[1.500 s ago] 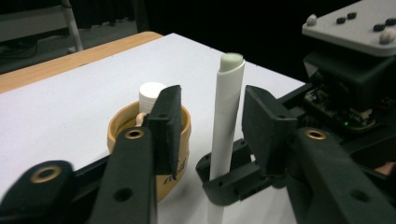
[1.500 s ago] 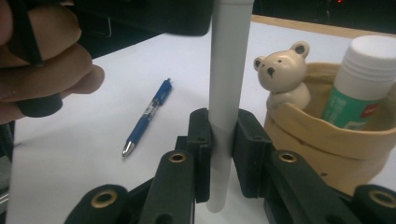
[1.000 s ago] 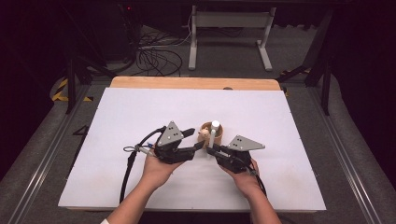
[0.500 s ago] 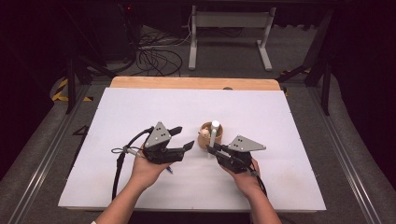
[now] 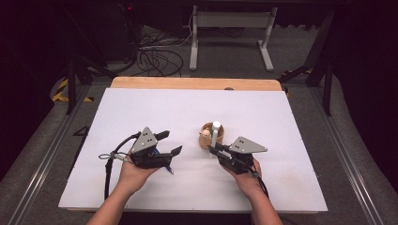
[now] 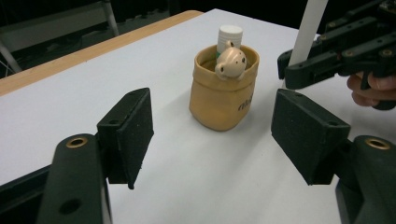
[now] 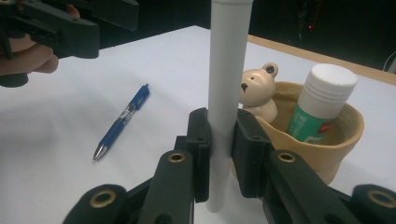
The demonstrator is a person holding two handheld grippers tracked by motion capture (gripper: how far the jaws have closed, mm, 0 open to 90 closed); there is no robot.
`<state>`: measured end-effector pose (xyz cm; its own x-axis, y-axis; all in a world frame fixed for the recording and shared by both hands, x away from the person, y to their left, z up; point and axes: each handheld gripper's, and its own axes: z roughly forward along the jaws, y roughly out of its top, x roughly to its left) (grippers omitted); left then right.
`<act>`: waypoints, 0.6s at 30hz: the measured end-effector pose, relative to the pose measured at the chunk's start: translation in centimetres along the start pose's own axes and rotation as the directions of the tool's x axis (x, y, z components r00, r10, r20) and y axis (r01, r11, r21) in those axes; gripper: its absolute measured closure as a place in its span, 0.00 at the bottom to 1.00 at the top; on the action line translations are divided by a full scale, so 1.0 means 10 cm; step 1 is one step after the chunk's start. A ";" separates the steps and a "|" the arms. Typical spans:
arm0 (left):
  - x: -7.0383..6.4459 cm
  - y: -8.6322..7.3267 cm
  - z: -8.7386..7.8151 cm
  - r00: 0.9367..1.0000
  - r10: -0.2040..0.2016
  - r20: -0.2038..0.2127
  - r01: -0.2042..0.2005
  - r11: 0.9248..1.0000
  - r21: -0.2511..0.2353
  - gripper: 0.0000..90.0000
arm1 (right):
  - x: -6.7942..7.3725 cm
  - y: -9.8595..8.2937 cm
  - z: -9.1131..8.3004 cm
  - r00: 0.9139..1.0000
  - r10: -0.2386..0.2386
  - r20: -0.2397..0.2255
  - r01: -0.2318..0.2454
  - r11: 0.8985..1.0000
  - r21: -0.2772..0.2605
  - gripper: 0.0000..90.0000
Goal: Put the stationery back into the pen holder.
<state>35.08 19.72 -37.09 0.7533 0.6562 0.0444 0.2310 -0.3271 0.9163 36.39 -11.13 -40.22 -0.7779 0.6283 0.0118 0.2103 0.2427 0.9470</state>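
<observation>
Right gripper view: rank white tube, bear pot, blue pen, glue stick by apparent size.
1. White tube, nearest the camera, so flattered.
2. Bear pot, partly hidden.
3. Blue pen and glue stick: too alike to rank.

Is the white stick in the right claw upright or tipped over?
Upright: the white stick stands vertical, clamped in the right claw beside the pot.

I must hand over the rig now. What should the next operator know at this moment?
Right gripper: shut on an upright white tube, just beside the cup, not yet inside.
Left gripper: open, empty, facing the cup from a short way off.
Cup: tan, with a bear figure on its rim, standing mid-table; a glue stick is already inside.
Blue pen: lying on the table, near the left gripper.
Left to do, probably: put the tube into the cup, then the pen.
</observation>
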 end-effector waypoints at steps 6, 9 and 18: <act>0.03 -0.07 -0.06 1.000 -0.004 0.003 0.004 1.000 -0.010 0.31 | -0.01 -0.01 -0.01 1.000 -0.008 0.012 0.008 1.000 -0.003 0.87; 0.06 -0.11 -0.09 1.000 -0.012 0.002 0.012 1.000 -0.025 0.30 | -0.01 -0.01 -0.02 1.000 -0.009 0.019 0.009 1.000 -0.011 0.87; 0.11 -0.16 -0.14 1.000 -0.012 0.002 0.012 1.000 -0.029 0.30 | -0.02 0.01 -0.04 0.999 -0.019 0.046 0.021 0.999 -0.031 0.87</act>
<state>34.68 21.87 -37.98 0.7517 0.6587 0.0329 0.2218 -0.2995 0.9280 36.29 -11.54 -40.02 -0.7539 0.6567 -0.0212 0.1755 0.2324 0.9567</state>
